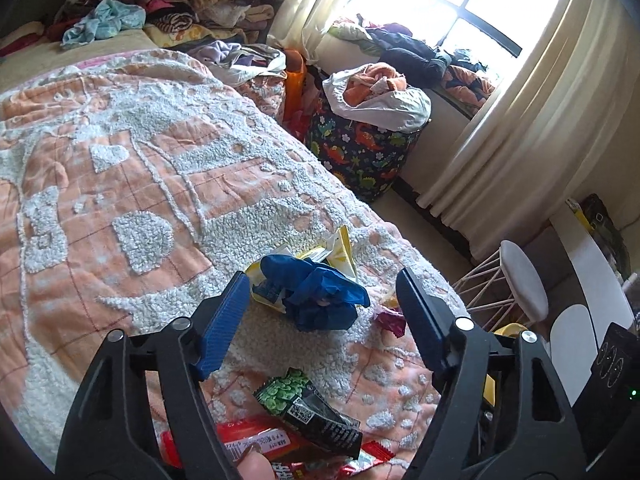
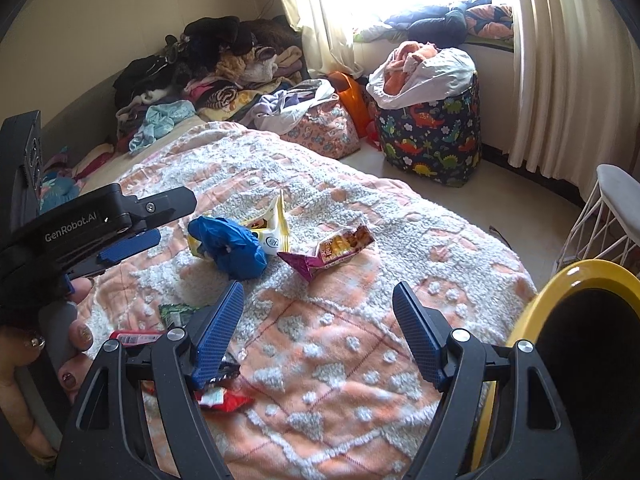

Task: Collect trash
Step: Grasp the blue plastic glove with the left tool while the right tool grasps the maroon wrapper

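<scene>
Trash lies on an orange and white bedspread point(image 1: 120, 160). A crumpled blue wrapper point(image 1: 320, 292) rests on a yellow and white packet point(image 1: 340, 252); both show in the right wrist view, the blue one point(image 2: 228, 246) and the yellow one point(image 2: 276, 224). A purple snack bag point(image 2: 332, 252) lies to their right, also in the left wrist view point(image 1: 390, 318). A green and black wrapper point(image 1: 308, 412) and red wrappers point(image 1: 248, 440) lie nearer. My left gripper point(image 1: 320, 304) is open, just short of the blue wrapper. My right gripper point(image 2: 318, 320) is open and empty above the bedspread.
A yellow-rimmed bin point(image 2: 580, 320) stands at the bed's right edge. A dinosaur-print hamper point(image 2: 432, 136) full of laundry stands by the curtained window. Piles of clothes point(image 2: 208, 72) cover the far end of the bed. A white wire stool point(image 1: 516, 280) stands on the floor.
</scene>
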A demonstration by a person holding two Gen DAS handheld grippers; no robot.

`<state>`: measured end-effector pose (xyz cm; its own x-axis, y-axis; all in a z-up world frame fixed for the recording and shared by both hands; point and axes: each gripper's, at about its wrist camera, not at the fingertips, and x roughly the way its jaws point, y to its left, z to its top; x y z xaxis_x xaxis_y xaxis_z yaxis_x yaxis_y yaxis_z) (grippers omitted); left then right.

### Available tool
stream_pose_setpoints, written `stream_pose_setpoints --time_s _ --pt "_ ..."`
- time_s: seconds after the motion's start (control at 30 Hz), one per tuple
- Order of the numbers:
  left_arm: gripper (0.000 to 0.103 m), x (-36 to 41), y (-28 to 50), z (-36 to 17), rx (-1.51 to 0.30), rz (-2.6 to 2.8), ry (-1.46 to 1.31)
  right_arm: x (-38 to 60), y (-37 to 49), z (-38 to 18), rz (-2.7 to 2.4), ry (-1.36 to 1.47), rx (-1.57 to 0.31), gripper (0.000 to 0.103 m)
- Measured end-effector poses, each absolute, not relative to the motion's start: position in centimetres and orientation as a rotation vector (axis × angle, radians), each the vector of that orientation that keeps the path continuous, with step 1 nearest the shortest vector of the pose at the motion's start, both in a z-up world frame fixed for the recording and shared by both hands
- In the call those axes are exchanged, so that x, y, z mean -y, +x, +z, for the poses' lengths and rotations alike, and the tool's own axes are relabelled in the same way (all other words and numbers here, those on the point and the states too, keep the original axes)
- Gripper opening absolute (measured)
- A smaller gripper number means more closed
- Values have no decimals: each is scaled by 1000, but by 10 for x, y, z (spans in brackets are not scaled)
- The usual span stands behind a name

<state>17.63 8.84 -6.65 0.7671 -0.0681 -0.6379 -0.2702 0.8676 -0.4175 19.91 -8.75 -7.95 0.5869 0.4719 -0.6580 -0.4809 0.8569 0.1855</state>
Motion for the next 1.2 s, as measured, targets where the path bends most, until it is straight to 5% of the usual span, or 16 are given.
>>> stream_pose_setpoints --time_s 0.6,0.77,0.9,1.2 --pt "54 -104 200 -103 -776 122 -634 47 245 -115 529 -147 -816 73" --pt "49 -106 198 -104 -775 120 -641 47 252 -121 526 -145 -830 57" --pt "46 -105 193 -105 -778 117 -646 49 254 -121 551 -118 -840 29" --pt "40 -105 182 -109 -788 100 -669 67 239 -111 584 -8 -840 24"
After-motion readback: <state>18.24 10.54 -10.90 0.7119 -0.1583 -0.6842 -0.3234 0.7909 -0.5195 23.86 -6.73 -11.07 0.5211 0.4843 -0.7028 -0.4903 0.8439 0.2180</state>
